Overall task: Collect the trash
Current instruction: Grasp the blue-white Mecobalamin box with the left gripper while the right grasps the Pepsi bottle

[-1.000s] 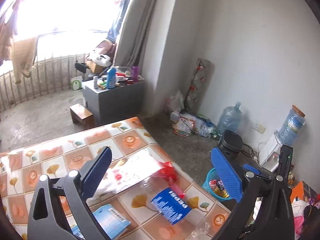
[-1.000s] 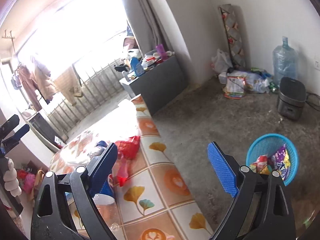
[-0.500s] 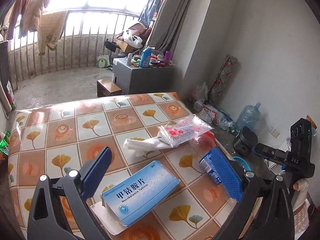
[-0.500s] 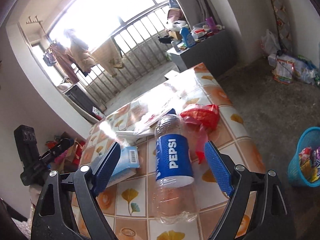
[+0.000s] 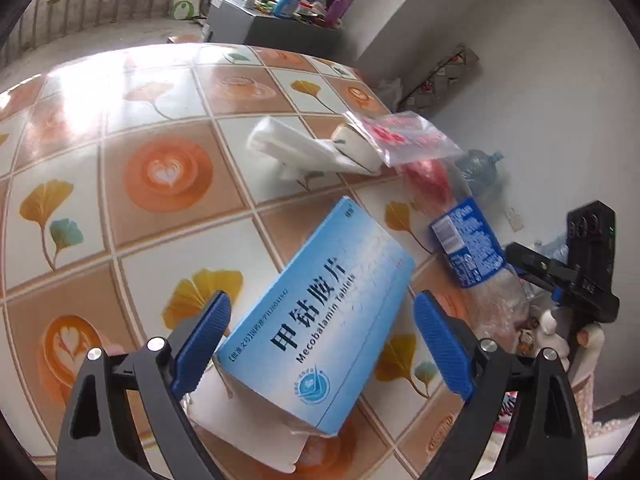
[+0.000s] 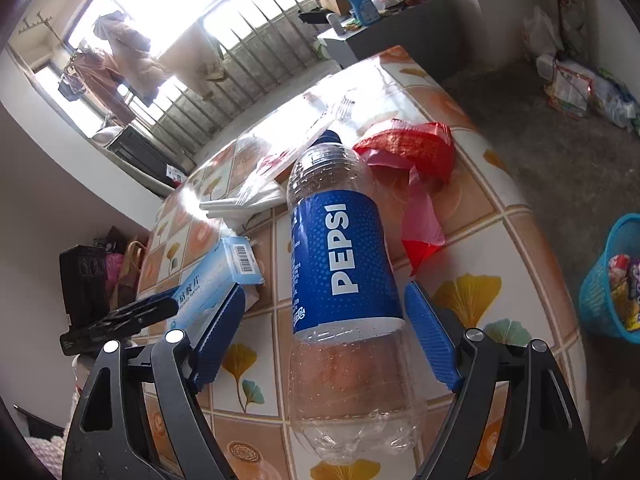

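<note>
Here the left gripper point(image 5: 322, 344) straddled the blue medicine box point(image 5: 320, 320), fingers released and just closing in, the box between them with no pad pressing on it. The box lay flat on the bench point(image 5: 120, 184), its long axis running from 7 toward 1 o'clock in the left wrist view, so the fingers crossed its short width. The right gripper point(image 6: 324, 334) likewise straddled the empty cola bottle point(image 6: 344, 280), fingers released and also narrowing, a gap showing on each side. The bottle lay on its side, cap toward 12 o'clock, base toward the camera, long axis in line with the gripper. Each hand was nearer its own item. A red bag point(image 6: 412, 156) touched the bottle's shoulder at 1 o'clock; white wrappers point(image 5: 304, 152) lay beyond the box. The bench edge ran close on the bottle's right, with open floor and the blue basket point(image 6: 600, 300) at 3 o'clock, likely the drop point.
</note>
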`<state>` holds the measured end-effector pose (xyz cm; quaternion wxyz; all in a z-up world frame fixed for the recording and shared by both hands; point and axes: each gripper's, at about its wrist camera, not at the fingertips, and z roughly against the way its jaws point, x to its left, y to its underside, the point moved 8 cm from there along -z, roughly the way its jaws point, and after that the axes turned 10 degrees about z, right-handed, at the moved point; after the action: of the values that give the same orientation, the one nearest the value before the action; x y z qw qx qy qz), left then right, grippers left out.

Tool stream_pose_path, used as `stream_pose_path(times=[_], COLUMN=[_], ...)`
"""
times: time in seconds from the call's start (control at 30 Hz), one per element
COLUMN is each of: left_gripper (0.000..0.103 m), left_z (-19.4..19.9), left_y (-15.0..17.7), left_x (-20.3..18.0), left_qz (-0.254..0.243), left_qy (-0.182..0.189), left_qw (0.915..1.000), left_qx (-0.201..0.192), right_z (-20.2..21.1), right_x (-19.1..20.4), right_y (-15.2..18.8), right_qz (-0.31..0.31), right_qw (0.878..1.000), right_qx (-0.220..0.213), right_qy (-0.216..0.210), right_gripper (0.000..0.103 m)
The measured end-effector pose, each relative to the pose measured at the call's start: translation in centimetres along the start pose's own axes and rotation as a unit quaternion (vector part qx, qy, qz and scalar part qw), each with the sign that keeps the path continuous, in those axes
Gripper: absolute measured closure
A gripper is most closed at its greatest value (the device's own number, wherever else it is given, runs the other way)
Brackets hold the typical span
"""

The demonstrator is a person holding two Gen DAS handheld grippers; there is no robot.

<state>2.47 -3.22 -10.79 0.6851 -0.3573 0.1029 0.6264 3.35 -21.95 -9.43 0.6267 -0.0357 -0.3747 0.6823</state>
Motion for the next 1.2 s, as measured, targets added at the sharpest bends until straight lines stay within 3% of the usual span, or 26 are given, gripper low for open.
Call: stream_pose_path(times=[0.07, 0.1, 0.27, 0.37, 0.57, 0.73, 0.8, 0.9, 0.97, 1.1, 1.2], left_gripper=[0.012, 0.012, 0.012, 0.012, 0.012, 0.012, 0.013, 0.027, 0.034, 0.034, 0.032], left_z=[0.6, 0.9, 1.1, 0.4, -1.6, -3.7, -4.2, -4.7, -4.6, -3.8, -3.5], left_y=[2.2, 3.0, 3.9, 3.6, 2.3, 2.5, 2.6, 2.8, 3.2, 5.1, 5.5], left_x=[-1.9, -2.6, -3.6, -4.0, -4.2, -4.6, -4.6, -4.2, -4.5, -5.1, -5.3], left_qz=[-0.019, -0.032, -0.076, -0.081, -0.094, -0.091, -0.103, -0.109, -0.096, -0.062, -0.045], left_qy=[0.046, 0.049, -0.022, -0.044, -0.102, -0.122, -0.148, -0.185, -0.179, -0.143, -0.142], left_qw=[0.9984, 0.9978, 0.9969, 0.9957, 0.9902, 0.9883, 0.9834, 0.9759, 0.9786, 0.9878, 0.9889], left_qx=[0.028, 0.032, 0.000, -0.007, -0.017, -0.010, -0.022, -0.038, -0.033, -0.004, -0.004], right_z=[-0.4, -0.5, -1.4, -0.9, 1.9, 3.7, 4.1, 4.5, 4.8, 5.3, 5.4], right_x=[0.0, 0.2, 0.5, 0.9, 0.5, -0.1, -0.3, -0.2, -0.1, 0.2, 0.0], right_y=[0.3, 0.5, 1.2, 2.0, 5.2, 7.0, 7.2, 7.3, 7.4, 8.1, 8.2], right_qz=[-0.005, -0.006, -0.003, -0.008, -0.004, -0.014, -0.016, -0.009, 0.004, 0.019, 0.023], right_qw=[1.000, 1.000, 0.999, 0.998, 0.996, 0.995, 0.995, 0.996, 0.996, 0.994, 0.995], right_qx=[0.008, 0.012, 0.043, 0.057, 0.079, 0.082, 0.080, 0.083, 0.089, 0.102, 0.097], right_qy=[-0.005, -0.007, -0.013, -0.037, -0.045, -0.050, -0.050, -0.040, -0.030, -0.018, -0.006], right_gripper=[0.026, 0.026, 0.046, 0.047, 0.046, 0.046, 0.046, 0.046, 0.046, 0.045, 0.035])
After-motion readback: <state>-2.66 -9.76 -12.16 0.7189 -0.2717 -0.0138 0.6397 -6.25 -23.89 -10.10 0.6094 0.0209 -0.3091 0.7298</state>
